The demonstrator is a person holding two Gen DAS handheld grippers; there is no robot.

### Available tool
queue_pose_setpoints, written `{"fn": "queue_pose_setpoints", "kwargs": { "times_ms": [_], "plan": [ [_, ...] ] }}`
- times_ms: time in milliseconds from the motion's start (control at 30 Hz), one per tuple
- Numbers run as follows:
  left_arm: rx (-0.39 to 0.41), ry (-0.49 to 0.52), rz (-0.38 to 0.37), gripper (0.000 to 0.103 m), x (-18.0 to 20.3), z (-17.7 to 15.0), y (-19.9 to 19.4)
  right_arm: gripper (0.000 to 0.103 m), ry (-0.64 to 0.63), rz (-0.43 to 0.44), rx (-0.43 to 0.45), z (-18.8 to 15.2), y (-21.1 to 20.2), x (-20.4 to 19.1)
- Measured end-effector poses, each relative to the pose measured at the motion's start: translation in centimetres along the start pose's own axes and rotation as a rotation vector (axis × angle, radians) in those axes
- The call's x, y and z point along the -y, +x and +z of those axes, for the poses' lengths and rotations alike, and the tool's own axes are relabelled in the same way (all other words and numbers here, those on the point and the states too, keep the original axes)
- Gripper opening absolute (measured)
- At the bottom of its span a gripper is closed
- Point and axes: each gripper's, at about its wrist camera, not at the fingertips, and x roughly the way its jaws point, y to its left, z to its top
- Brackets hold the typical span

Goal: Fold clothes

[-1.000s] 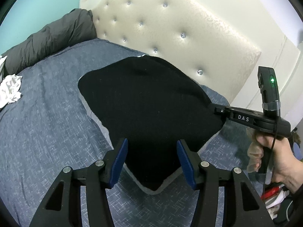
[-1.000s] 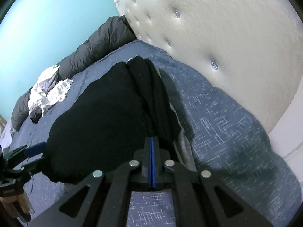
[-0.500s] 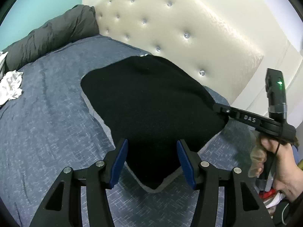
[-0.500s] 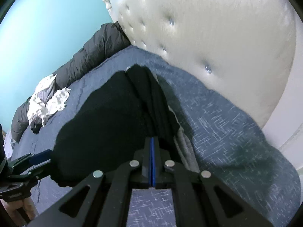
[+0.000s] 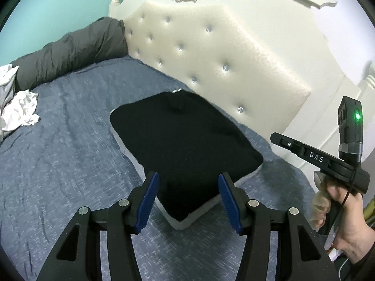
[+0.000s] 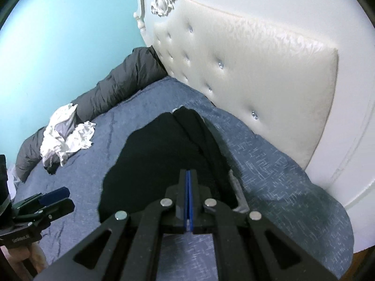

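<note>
On the blue bed (image 5: 58, 159), your black garment (image 5: 185, 145) lies as a compact folded block near the headboard (image 5: 211, 53). Your left gripper (image 5: 188, 199) hangs over its near corner, fingers apart; your right gripper (image 6: 189, 201) is raised, fingers together on nothing. Square any loose edges gently.

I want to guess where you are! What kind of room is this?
Most likely a bedroom. There is a bed with a blue bedspread, a cream tufted headboard behind it, and a folded black garment lying on top, with crumpled white clothes farther along.
</note>
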Motion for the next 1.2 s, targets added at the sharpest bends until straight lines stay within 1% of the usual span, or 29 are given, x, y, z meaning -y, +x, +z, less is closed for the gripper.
{"fn": "queue_pose_setpoints", "kwargs": {
  "times_ms": [267,367,567,833,933,1200],
  "plan": [
    [0.035,0.010,0.022,0.058,0.4,0.0,-4.0,0.000,-0.002,-0.036,0.036,0.0,-3.7,-1.7],
    [0.061,0.023,0.033,0.058,0.7,-0.1,-5.9,0.001,-0.007,-0.047,0.042,-0.3,-5.0,-2.5],
    [0.088,0.028,0.040,0.059,1.1,0.0,-8.6,0.001,-0.012,-0.054,0.055,-0.9,-7.3,-3.8],
    [0.111,0.027,0.033,0.059,1.4,-0.5,-11.3,0.001,-0.020,-0.051,0.071,-1.5,-10.4,-5.5],
    [0.116,0.024,0.031,0.059,1.6,-0.9,-12.2,0.001,-0.026,-0.062,0.075,-1.7,-11.3,-6.1],
    [0.134,0.029,0.033,0.063,2.0,-1.7,-14.5,0.001,-0.030,-0.079,0.084,-2.8,-13.6,-7.2]
  ]
}}
